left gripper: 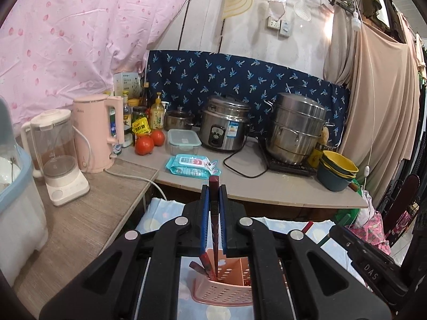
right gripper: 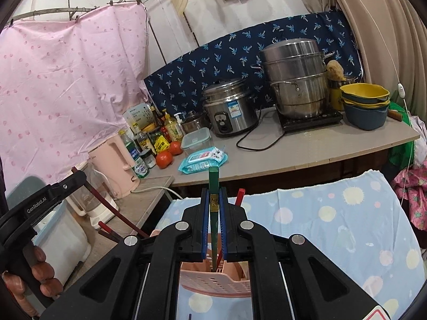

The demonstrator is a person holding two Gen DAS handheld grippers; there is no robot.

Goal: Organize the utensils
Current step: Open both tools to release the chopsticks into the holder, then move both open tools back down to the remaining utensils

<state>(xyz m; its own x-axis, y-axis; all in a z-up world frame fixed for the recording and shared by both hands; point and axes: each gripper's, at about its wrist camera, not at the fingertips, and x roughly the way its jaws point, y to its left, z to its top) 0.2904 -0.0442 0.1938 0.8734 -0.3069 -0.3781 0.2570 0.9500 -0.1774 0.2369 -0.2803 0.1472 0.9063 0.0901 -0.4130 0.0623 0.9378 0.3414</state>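
The left claw (left gripper: 214, 200) gripped a dark red chopstick (left gripper: 214, 186) upright, tip down in the pink holder (left gripper: 226, 290) on the near cloth. The right claw (right gripper: 214, 200) pinched a green chopstick (right gripper: 213, 178), likewise vertical, over the same holder.

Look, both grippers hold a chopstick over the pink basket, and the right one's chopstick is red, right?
Almost. The right gripper holds a green chopstick, not a red one, as the right wrist view shows. The left gripper holds the dark red chopstick. Both do point down into the pink basket.
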